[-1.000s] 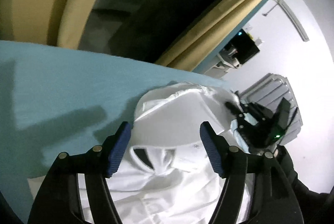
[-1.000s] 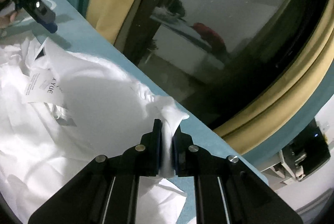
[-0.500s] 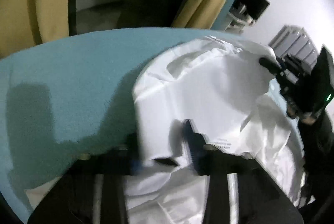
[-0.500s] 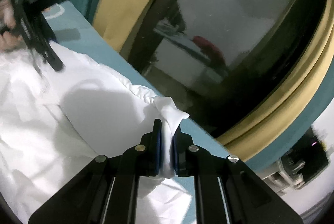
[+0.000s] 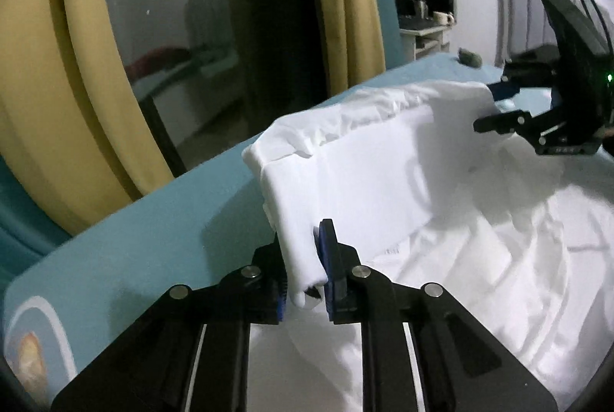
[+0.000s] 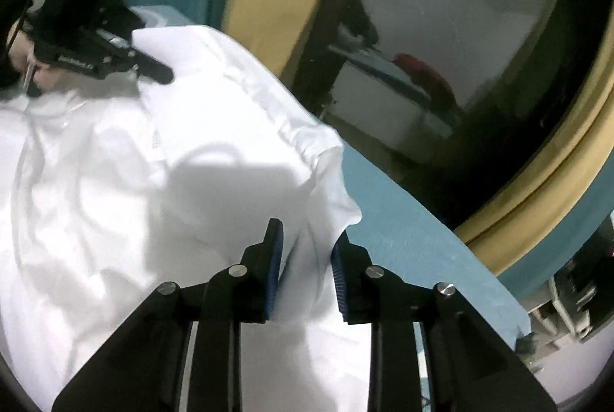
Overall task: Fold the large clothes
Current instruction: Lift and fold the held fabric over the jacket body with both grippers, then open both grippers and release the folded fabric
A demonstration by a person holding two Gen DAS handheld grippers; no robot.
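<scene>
A big white cloth shirt (image 5: 403, 182) lies spread on the flat teal-blue tabletop (image 5: 146, 243), in front of a dark window with yellow curtains (image 5: 50, 97). The left black tool (image 5: 307, 258) has just squeezed in and now pinches a folded corner of the shirt, at the end nearer the curtains. The right black tool (image 6: 307, 266) has just let its jaws come apart a little; the other corner of the fold sits loose between its blue pads (image 6: 274, 266).
</scene>
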